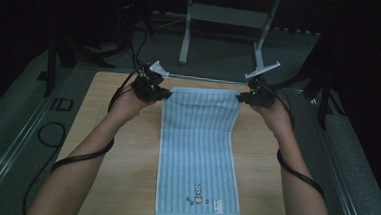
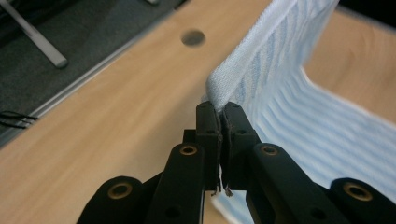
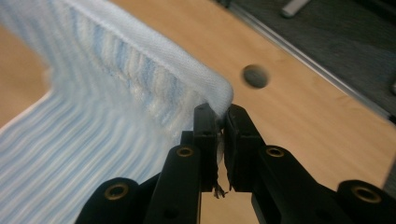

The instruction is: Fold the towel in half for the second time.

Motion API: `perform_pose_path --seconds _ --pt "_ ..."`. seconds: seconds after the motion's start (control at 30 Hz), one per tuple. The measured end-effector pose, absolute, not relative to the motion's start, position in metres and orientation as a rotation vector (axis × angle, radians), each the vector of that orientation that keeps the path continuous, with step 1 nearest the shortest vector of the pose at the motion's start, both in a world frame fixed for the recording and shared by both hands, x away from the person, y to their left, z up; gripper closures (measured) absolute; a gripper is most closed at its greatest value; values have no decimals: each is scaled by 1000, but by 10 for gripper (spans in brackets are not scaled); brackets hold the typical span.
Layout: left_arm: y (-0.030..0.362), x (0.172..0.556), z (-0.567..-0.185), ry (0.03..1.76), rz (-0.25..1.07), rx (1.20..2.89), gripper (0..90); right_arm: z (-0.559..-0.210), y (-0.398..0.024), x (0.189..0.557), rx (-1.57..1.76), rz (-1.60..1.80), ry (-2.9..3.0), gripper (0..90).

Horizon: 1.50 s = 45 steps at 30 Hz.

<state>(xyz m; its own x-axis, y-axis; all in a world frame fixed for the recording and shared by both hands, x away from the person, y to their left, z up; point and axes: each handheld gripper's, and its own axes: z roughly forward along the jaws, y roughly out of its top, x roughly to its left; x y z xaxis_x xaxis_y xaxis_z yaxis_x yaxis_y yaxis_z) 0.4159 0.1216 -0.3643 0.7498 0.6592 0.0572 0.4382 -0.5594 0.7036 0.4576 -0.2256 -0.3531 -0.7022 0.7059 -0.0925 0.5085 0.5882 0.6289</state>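
Observation:
A light blue striped towel [image 1: 198, 153] lies lengthwise down the middle of the wooden table [image 1: 121, 148], a small printed figure near its front hem. Its far edge is lifted off the wood. My left gripper [image 1: 165, 93] is shut on the far left corner of the towel [image 2: 247, 70], the hem pinched between the black jaws. My right gripper [image 1: 239, 97] is shut on the far right corner of the towel [image 3: 154, 65] in the same way. Both hands hold the far hem stretched level between them.
Dark grey floor surrounds the table. A metal stand [image 1: 224, 19] rises behind the far edge. Cables [image 1: 52, 129] trail over the floor at the left. A round hole [image 2: 193, 38] marks the wood near each far corner.

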Motion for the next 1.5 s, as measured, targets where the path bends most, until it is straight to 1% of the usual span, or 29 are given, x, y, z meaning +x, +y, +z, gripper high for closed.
perform_pose_path --seconds 0.17,0.33,0.4,0.5,0.67,0.77,0.87,0.97,1.07,1.13,1.23,1.3,1.33,1.37,1.4,1.43,1.47,1.5 --pt "123 376 -393 759 391 2286 862 -374 -229 413 898 834 2521 840" --pt "125 341 -432 741 286 2290 862 -406 -236 376 872 857 2572 840" --pt "123 329 -447 743 225 2297 861 -419 -240 364 874 861 2596 840" --pt "117 313 -466 725 170 2339 860 -441 -244 349 892 857 2633 840" --pt "107 303 -501 734 66 2407 860 -479 -245 332 936 812 2712 840" --pt "104 305 -518 760 32 2432 860 -502 -246 333 976 784 2757 840" --pt "105 312 -527 797 9 2427 860 -514 -245 339 1006 766 2782 840" --pt "106 318 -527 817 15 2419 861 -517 -242 345 1009 749 2795 840" --pt "107 320 -514 799 54 2401 861 -509 -242 347 1006 789 2774 840" --pt "109 315 -495 777 99 2365 861 -495 -244 343 987 815 2743 840" --pt "115 294 -463 701 160 2315 859 -463 -251 325 928 894 2675 840" --pt "118 274 -451 629 105 2321 846 -441 -259 301 899 972 2629 838" --pt "119 264 -448 578 54 2336 828 -436 -263 291 894 1011 2624 831" --pt "121 253 -448 535 -3 2343 791 -433 -267 278 883 1074 2627 806" --pt "121 247 -449 530 -26 2340 722 -435 -272 263 883 1141 2652 759" --pt "123 241 -451 518 -63 2344 659 -437 -276 255 885 1156 2669 727" --pt "124 238 -453 508 -97 2340 653 -442 -279 247 898 1148 2677 696" --pt "126 236 -455 514 -129 2332 639 -448 -283 243 934 1124 2673 690"
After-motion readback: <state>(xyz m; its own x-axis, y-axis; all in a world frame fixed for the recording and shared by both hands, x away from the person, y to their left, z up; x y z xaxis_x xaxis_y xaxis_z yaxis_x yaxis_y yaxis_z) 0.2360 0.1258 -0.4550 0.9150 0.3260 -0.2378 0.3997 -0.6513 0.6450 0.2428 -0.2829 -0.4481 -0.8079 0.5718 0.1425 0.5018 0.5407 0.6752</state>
